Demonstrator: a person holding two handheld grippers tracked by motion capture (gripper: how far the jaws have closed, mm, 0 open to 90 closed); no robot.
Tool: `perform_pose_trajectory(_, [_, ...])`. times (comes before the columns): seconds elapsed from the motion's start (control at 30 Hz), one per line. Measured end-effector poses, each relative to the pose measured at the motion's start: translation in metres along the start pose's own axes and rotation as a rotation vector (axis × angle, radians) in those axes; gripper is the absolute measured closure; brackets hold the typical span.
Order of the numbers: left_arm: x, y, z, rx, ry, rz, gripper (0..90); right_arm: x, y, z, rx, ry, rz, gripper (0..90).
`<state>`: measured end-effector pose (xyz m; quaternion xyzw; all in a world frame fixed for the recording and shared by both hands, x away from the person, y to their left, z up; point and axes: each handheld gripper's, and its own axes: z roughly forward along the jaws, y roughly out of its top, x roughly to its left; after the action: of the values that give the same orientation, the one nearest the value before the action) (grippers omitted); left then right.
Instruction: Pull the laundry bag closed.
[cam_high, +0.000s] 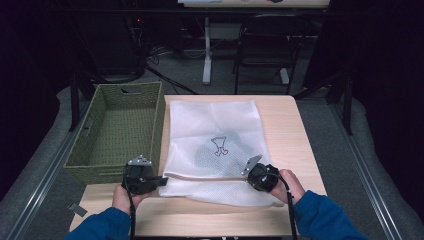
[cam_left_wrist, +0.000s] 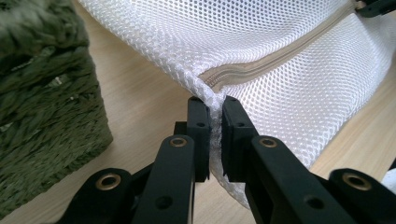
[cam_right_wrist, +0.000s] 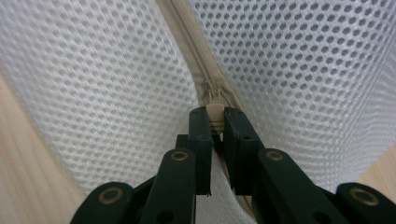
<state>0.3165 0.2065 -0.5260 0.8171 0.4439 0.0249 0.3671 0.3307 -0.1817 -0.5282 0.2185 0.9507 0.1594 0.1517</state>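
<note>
- My two hands come in at the near edge of the table (cam_high: 300, 130), in blue sleeves, each one holding tongs.
- My left tongs (cam_left_wrist: 214, 108) are closed on the near left corner of the white net bag (cam_high: 215, 150), right where its zip (cam_left_wrist: 280, 53) ends. The net is pinched tight between the two black jaws.
- My right tongs (cam_right_wrist: 215, 116) are closed on the little tan zip pull (cam_right_wrist: 215, 114), at the right end of the zip, near the right side of the bag.
- The zip runs across the near part of the bag, from one pair of tongs to the other.
- The bag lies flat on the pale wood table. Something dark shows through the net in the middle, and there is a small drawing (cam_high: 219, 146) on it.
- A green woven basket (cam_high: 117, 132) sits just left of the bag, at the left edge of the table.
- Past the table I see a dark chair (cam_high: 267, 45) and a white table leg (cam_high: 206, 50) on the grey floor.
</note>
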Motion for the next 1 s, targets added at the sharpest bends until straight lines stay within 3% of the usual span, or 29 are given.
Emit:
perform_pose_trajectory(0.03, [0.003, -0.001, -0.002, 0.000, 0.001, -0.005, 84.2, -0.001, -0.002, 0.001, 0.017, -0.022, -0.010, 82.5])
perform_pose_trajectory(0.1, [0.005, -0.001, -0.004, -0.010, 0.002, -0.015, 84.2, -0.004, -0.007, 0.003, 0.023, -0.015, 0.014, 82.5])
perform_pose_trajectory(0.33, [0.003, -0.001, -0.004, -0.004, 0.006, -0.008, 84.3, -0.005, -0.013, 0.000, 0.028, -0.034, 0.014, 82.5])
perform_pose_trajectory(0.67, [0.004, -0.002, -0.004, -0.005, -0.002, -0.013, 84.3, -0.016, -0.030, -0.004, 0.040, -0.050, 0.073, 82.5])
perform_pose_trajectory(0.77, [0.006, -0.003, -0.001, 0.016, 0.000, -0.027, 84.3, -0.018, -0.036, -0.003, 0.065, -0.068, 0.087, 82.5])
perform_pose_trajectory(0.87, [0.003, -0.003, -0.004, 0.004, 0.006, -0.003, 84.3, -0.018, -0.041, -0.005, 0.079, -0.089, 0.082, 82.5])
perform_pose_trajectory(1.0, [0.001, -0.003, -0.006, -0.003, 0.009, -0.003, 84.2, -0.022, -0.047, -0.007, 0.084, -0.099, 0.103, 82.5])
